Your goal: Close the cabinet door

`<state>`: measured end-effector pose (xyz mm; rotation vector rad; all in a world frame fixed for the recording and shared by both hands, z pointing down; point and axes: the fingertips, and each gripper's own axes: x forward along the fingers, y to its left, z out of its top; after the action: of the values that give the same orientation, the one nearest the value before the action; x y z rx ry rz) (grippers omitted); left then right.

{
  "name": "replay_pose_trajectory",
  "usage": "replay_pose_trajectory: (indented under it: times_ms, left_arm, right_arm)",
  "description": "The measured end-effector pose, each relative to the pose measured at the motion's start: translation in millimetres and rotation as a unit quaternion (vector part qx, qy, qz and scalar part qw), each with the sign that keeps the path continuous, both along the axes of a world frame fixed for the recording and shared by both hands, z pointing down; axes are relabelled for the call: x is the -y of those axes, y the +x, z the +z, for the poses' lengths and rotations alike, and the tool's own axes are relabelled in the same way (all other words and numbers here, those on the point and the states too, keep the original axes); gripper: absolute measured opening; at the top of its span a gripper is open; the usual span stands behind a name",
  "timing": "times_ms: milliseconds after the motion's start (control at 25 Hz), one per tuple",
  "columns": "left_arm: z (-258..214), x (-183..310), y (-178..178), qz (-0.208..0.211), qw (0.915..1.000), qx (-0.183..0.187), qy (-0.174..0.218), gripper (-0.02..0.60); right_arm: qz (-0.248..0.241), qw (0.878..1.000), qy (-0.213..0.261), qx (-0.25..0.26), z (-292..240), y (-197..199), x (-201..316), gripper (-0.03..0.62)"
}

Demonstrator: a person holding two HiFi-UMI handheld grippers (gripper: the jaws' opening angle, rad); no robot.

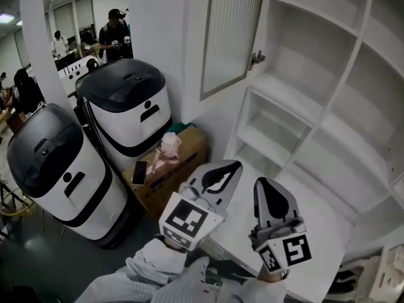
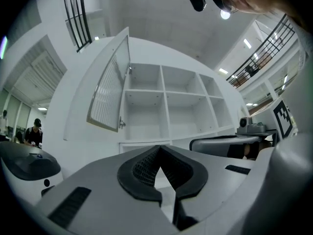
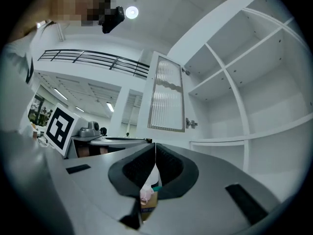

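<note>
Left gripper (image 1: 232, 168): jaws closed tip to tip, gripping nothing. Right gripper (image 1: 264, 187): likewise closed and empty. Both are low in front of the cabinet.

Cabinet door (image 1: 230, 33): ribbed-glass panel, long axis upright, swung out leftward on its hinge (image 1: 255, 59) at the upper-left compartment. Its top edge is cut off in the head view.

Shelving (image 1: 328, 118): white open compartments.

Cardboard box (image 1: 180, 169), left of the shelving: a phone (image 1: 139, 172) and a pink item (image 1: 169, 147) of unclear kind lie on top.

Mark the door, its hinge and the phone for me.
Door (image 1: 228, 36), head view, on its ribbed glass panel.
Hinge (image 1: 256, 59), head view, on the metal piece at the door's inner edge.
Phone (image 1: 139, 172), head view, on the middle of its face.
</note>
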<state>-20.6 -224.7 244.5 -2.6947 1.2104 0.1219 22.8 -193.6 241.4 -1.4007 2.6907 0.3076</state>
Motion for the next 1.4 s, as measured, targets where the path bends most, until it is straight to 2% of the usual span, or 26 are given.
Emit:
replay_pose_trajectory:
  times_ms: [360,680,960,1080,1240,1400]
  left_arm:
    - [-4.2,18.2,16.5,-0.065,0.9979,0.0,-0.007,0.009]
    - [-17.0,24.0,-4.0,-0.099,0.9951,-0.002,0.0,0.009]
    - [-11.6,37.9,-41.6,-0.123,0.9916,-0.027,-0.027,0.018]
    - [-7.2,45.3,-67.2,-0.14,0.9885,-0.04,-0.042,0.094]
    - [-2.3,54.7,-105.2,-0.177,0.9818,-0.048,-0.049,0.148]
    - [-8.3,66.1,-128.7,-0.196,0.9785,-0.045,-0.046,0.196]
  right_arm:
    - [-0.073,0.997,-0.009,-0.013,0.8,18.3,25.1,0.014]
    - [-0.096,0.995,-0.007,0.007,-0.1,8.7,34.5,0.014]
    - [-0.094,0.995,-0.013,0.018,6.0,3.2,38.9,0.014]
    - [-0.092,0.996,-0.016,0.017,8.3,0.8,41.7,0.014]
    - [-0.088,0.996,-0.017,0.009,10.1,-2.1,45.4,0.014]
    - [-0.083,0.996,-0.02,0.005,12.4,-2.6,48.4,0.014]
